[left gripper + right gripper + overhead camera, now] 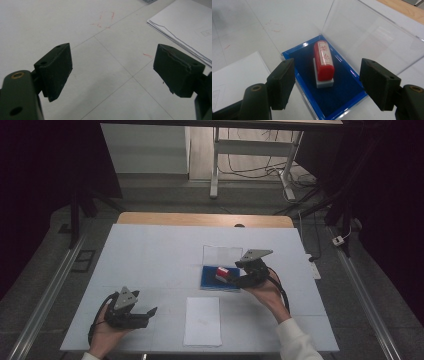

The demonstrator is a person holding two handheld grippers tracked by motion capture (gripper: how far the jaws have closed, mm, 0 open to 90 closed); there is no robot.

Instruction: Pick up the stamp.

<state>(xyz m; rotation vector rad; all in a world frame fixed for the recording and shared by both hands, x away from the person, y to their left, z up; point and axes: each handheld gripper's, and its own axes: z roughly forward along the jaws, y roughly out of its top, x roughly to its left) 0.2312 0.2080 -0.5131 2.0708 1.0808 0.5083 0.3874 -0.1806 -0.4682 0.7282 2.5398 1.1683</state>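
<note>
**Right claw lined up on the red stamp in its blue case**

A red, round-topped stamp (323,63) on a pale grey base is seen lying in a shallow blue-lined case (304,60), whose clear plastic lid (372,37) stands open on the far side of the stamp. The right claw (327,82) is held just short of the stamp, its jaws spread wide with one to either side and nothing pressed between them. The step in hand is judged to be the approach for lifting the stamp out of the case.

The left claw (112,70) is held well away from the stamp, low over the white surface (150,255), its jaws likewise apart and empty. A white sheet of paper (202,320) is laid on the near side of the case, close to it.

For the next move, the right claw would have to be lowered a little further and closed across the stamp's sides. The case's raised blue rim is close to the stamp on both flanks, so little room is left for the jaws; the upright lid blocks any overshoot beyond it. Open surface is available toward the paper.
</note>
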